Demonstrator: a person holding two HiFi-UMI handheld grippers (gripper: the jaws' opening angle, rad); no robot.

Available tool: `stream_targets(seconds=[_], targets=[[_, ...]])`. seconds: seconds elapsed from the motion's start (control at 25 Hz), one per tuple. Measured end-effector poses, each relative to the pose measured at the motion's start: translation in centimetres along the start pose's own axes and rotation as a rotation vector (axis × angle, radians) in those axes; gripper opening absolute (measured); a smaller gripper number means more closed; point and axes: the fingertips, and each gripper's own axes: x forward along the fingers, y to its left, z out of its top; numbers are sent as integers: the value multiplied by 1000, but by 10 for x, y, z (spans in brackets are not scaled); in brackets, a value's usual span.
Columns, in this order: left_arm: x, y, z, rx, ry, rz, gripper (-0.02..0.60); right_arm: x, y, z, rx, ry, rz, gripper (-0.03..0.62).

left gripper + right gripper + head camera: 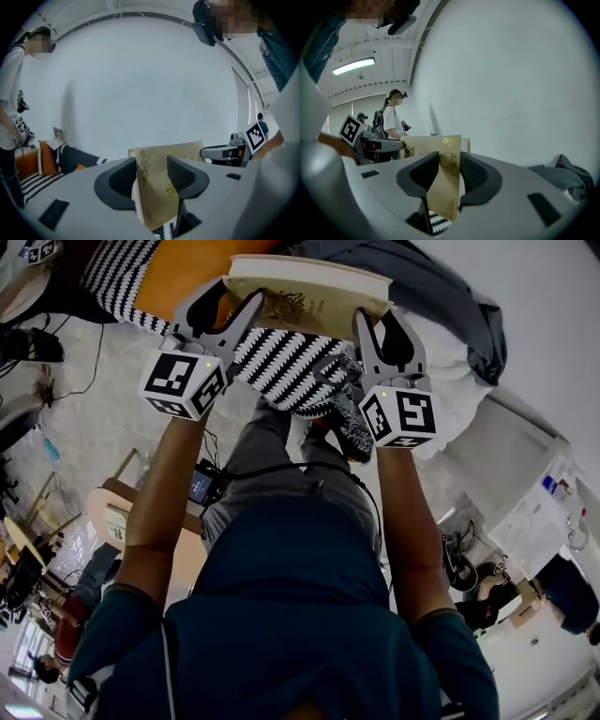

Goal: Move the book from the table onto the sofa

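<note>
The person holds a gripper in each hand, and both grippers pinch the same book [309,292], a beige hardback with gold ornament on its cover. The left gripper [242,292] has its jaws closed on the book's left edge; in the left gripper view [151,164] the cover stands upright between the two dark ribbed pads, with both pads pressed against it. The right gripper [377,320] clamps the opposite edge, and in the right gripper view [449,159] the cover [443,183] again sits squeezed between the pads. From each gripper the other shows across the far side of the book: the right one to the right of the left gripper's jaws [225,152], the left one to the left of the right gripper's jaws [379,145]

The book hangs clear between the two grippers, carried by them alone. Directly beneath the jaws lies a black-and-white striped cushion [291,371]. Beyond the left gripper is an orange cushion [187,268], and beyond and to the right of the right gripper a crumpled grey garment [441,296]. Another person [391,119] stands behind the left gripper, seen from the right one
</note>
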Motion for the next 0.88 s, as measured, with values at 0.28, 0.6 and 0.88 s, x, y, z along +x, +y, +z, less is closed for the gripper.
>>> stream_targets(seconds=[0.28,0.6,0.88], targets=[[26,10,-49,-44,88,-17,195,16,-16,-50,41,81,-25,152],[51,20,-102,-96,165,-37,195,32,-32,-101,82,156,-51,152],[69,28,-141,-130,227,-54,196,42,-41,-143,134,210,-76,152]])
